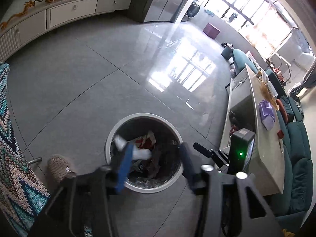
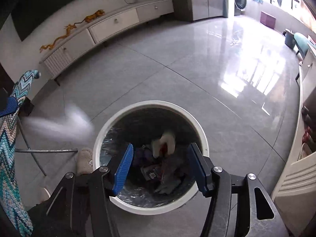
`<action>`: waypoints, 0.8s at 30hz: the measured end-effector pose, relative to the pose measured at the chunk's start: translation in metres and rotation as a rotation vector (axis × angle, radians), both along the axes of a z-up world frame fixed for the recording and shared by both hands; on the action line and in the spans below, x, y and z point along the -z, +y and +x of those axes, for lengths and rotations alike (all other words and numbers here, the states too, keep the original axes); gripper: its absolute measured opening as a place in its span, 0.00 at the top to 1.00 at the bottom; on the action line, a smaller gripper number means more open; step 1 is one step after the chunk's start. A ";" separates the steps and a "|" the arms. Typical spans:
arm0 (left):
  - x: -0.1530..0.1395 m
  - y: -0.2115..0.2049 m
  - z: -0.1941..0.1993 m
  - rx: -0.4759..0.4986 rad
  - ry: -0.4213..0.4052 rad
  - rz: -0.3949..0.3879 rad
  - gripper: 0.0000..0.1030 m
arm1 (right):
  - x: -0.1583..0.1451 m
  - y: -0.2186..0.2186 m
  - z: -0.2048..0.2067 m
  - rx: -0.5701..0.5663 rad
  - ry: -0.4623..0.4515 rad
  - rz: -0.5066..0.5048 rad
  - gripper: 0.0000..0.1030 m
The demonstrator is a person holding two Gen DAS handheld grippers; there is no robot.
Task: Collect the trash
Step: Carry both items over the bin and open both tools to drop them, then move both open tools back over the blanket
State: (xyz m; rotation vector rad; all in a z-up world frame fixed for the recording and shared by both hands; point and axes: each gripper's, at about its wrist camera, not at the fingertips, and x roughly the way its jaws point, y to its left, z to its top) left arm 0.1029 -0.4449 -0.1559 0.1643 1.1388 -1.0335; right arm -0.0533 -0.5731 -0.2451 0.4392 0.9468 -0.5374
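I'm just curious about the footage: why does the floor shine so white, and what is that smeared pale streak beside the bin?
Left wrist view: window glare mirrors off the glossy floor, and the cabinet bows from fisheye distortion. Right wrist view: the same floor glare; the pale streak left of the trash bin is motion blur, and what it is cannot be told.

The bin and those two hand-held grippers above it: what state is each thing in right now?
Trash bin: upright, lidless, lined with a clear bag, partly filled.
Trash in the bin: loose mixed pile with a white crumpled piece on top.
Left hand-held gripper: open, empty, over the bin.
Right hand-held gripper: open, empty, over the bin.
Cabinet drawers: closed.
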 end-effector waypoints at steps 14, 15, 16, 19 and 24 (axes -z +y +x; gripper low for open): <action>-0.049 0.054 -0.016 -0.073 -0.168 -0.066 0.48 | -0.065 0.034 0.000 -0.028 -0.128 -0.039 0.30; -0.055 0.064 -0.017 -0.097 -0.199 -0.074 0.48 | -0.078 0.042 0.001 -0.040 -0.154 -0.054 0.27; -0.060 0.074 -0.018 -0.121 -0.226 -0.082 0.48 | -0.089 0.049 0.002 -0.052 -0.175 -0.067 0.27; -0.076 0.108 -0.018 -0.211 -0.292 -0.107 0.48 | -0.119 0.071 0.006 -0.085 -0.219 -0.117 0.21; -0.095 0.176 -0.017 -0.363 -0.379 -0.126 0.48 | -0.173 0.119 0.014 -0.146 -0.309 -0.195 0.12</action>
